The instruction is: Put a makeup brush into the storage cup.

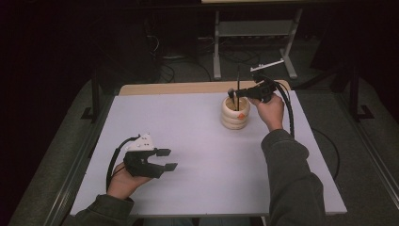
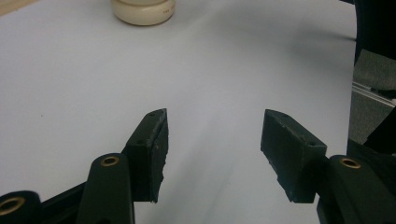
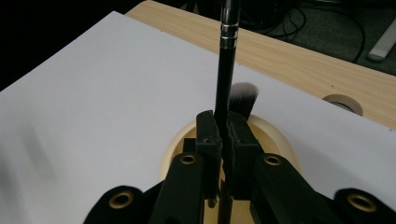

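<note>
A: Item: slim black brush [image 3: 227, 70], upright over the cream ribbed holder [image 1: 235, 113] at the far right of the worktop [image 1: 197, 141].

B: Handling?

A: Probably light, stiff and smooth, so liable to slip or swivel. Best held mid-handle, below the metal band. The right claw [image 3: 225, 135] is clamped on the handle there.

B: Other contents?

A: A second, soft-tipped brush [image 3: 243, 98] stands in the holder.

B: Left claw [image 1: 165, 159]?

A: Empty, jaws apart, near the front left.

One cream ribbed holder [image 1: 235, 114] stands on the single white table [image 1: 197, 155], two brushes in it: a thin black-handled brush [image 3: 226, 70] and a soft-tipped brush [image 3: 243, 96]; two grippers, left [image 1: 168, 159], right [image 1: 240, 94]
</note>
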Tool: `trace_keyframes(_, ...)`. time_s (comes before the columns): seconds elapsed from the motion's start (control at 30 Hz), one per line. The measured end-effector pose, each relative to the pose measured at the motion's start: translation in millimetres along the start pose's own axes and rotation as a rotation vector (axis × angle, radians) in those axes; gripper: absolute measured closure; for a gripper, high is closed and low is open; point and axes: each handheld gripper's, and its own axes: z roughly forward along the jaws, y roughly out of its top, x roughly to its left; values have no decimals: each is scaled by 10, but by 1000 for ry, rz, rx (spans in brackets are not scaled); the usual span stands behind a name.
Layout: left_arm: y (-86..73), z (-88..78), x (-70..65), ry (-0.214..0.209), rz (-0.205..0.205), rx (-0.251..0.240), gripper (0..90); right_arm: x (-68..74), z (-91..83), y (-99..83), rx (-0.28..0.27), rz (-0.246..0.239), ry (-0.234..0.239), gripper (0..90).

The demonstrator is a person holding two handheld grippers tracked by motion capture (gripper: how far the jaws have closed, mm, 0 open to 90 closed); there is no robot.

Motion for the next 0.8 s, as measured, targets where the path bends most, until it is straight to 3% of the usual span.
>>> trace_keyframes(0.27,-3,-5,10,5,1,2,411,27,43,-49,8,-23,-9,844)
trace_keyframes(0.8,-16,-2,23,6,-4,6,410,46,111,-115,21,-6,-5,842)
